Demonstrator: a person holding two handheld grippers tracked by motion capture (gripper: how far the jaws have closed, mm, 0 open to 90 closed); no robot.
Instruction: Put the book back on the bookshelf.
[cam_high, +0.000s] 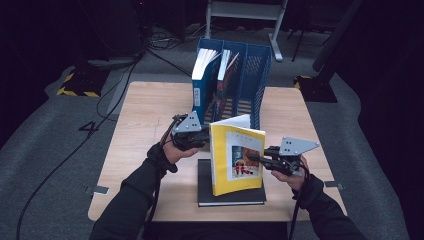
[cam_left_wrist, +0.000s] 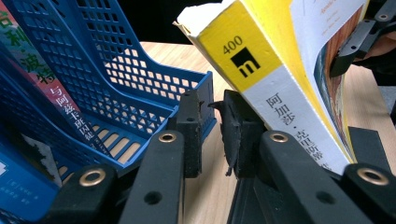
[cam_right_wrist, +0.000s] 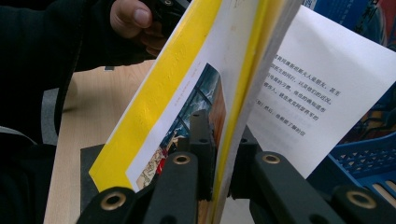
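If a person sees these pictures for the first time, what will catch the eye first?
The yellow book stands upright in the middle of the wooden table, above a black book lying flat. The right gripper is shut on its front cover, and the left gripper is at its spine. Behind it, a blue file rack holds more books.

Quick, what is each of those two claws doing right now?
Left gripper: nearly closed, empty, beside the yellow book.
Right gripper: shut on the yellow book's front cover.
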